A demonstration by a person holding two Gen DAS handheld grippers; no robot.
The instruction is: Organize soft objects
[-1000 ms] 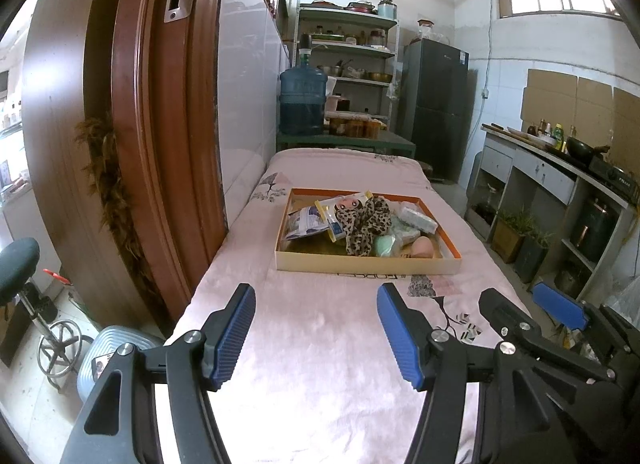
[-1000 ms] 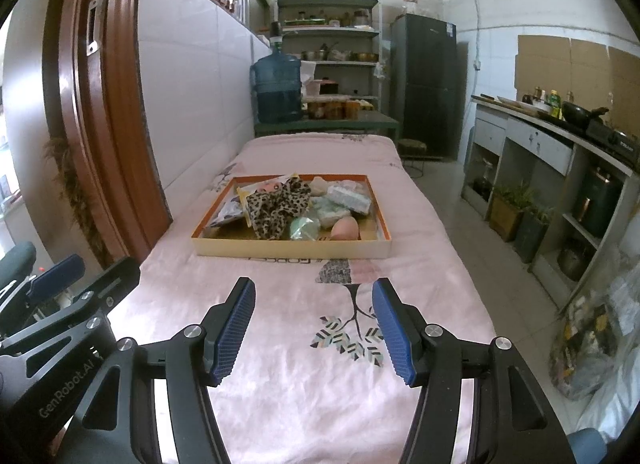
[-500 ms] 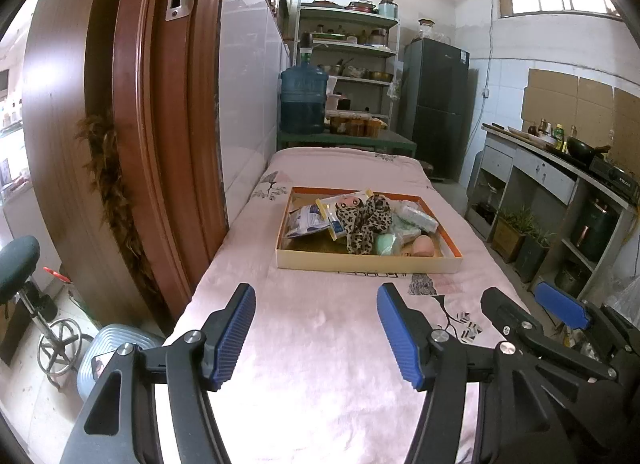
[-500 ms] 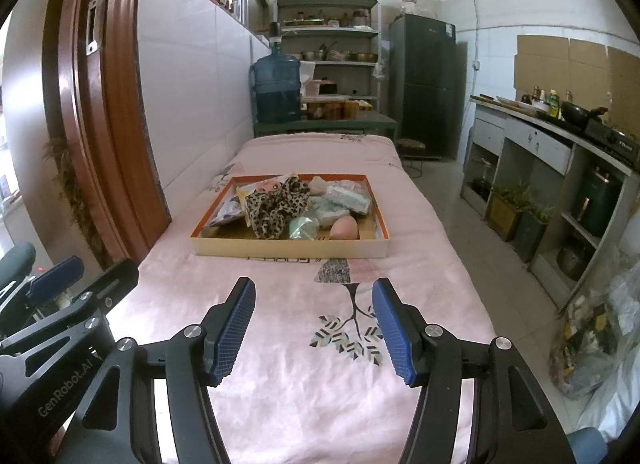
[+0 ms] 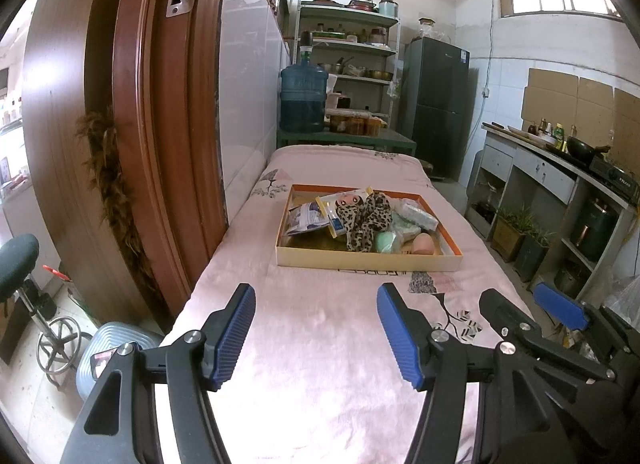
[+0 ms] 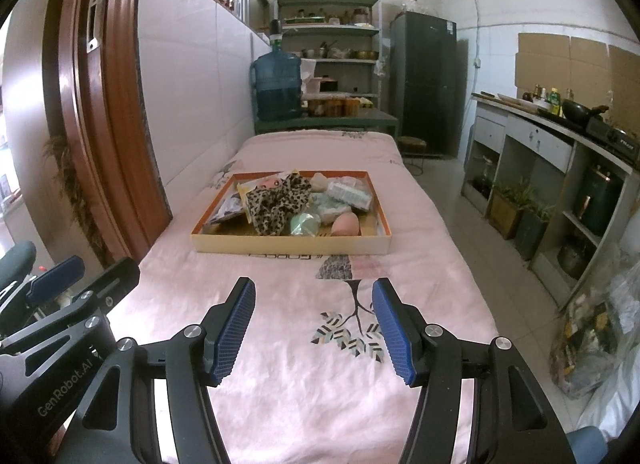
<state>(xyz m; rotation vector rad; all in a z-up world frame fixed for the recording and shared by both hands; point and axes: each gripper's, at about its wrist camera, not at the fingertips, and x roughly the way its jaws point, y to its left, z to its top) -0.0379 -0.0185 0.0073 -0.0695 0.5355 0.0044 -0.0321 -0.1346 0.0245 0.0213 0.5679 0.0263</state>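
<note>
Both tools hang over the near end of the pink blanket (image 5: 320, 364) with nothing between their ribbed blue pads. The left gripper (image 5: 316, 334) stands wide apart, and the right gripper (image 6: 314, 330) is likewise spread, touching nothing. Well ahead of them sits the shallow cardboard tray (image 6: 292, 243), orange along its rim, holding the soft things: a leopard-print fabric piece (image 6: 276, 204) draped in the middle, a mint-green sponge (image 6: 305, 224), a smooth peach egg-shaped sponge (image 6: 346, 224), and crinkly plastic packets (image 5: 308, 218). The left view alone catches a grey stool (image 5: 18, 260) and a ribbed pale bin (image 5: 112, 348) on the floor. The right view alone shows a clear bag of clutter (image 6: 592, 340) by the counter.
</note>
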